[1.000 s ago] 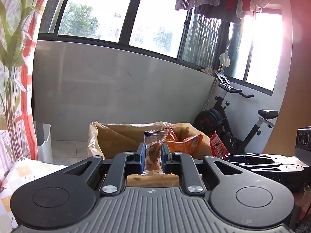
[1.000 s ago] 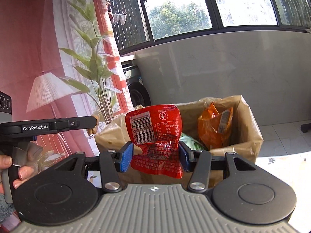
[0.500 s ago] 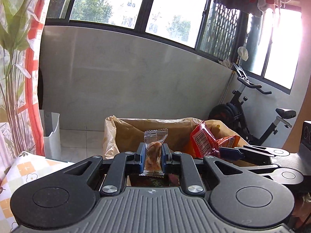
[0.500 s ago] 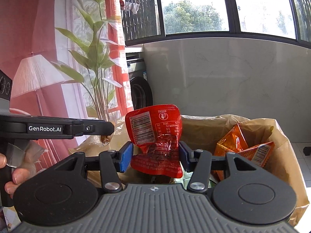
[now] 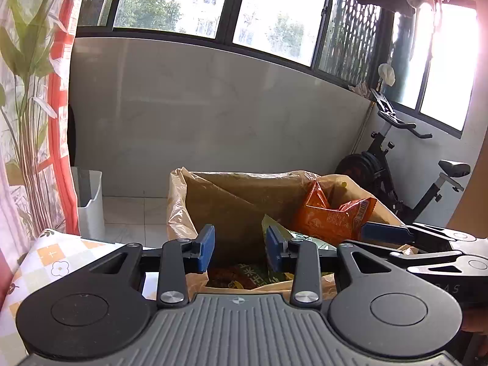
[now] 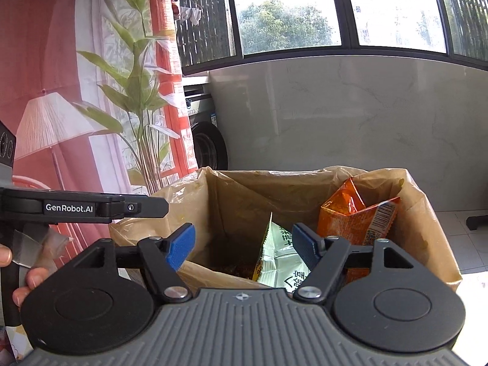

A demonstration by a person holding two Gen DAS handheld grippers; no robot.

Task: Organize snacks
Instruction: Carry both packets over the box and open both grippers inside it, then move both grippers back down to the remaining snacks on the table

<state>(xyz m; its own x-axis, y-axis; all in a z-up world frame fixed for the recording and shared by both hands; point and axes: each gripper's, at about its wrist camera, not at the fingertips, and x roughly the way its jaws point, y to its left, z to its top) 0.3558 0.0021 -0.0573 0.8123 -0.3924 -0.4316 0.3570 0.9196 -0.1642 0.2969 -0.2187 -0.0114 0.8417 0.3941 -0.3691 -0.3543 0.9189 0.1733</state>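
Both wrist views look closely down into the same lined box (image 5: 238, 195) (image 6: 244, 195).

tongs: 2 (image 5: 239, 251) (image 6: 244, 245) | box: 1 (image 6: 427, 213) | orange packets: 1 (image 6: 350, 216) | green packets: 1 (image 6: 277, 259)

"GenRobot.AI" is showing in white letters on the black arm of the left gripper (image 6: 85, 207). The orange bag (image 6: 360, 222) is showing a barcode; its digits are unreadable.
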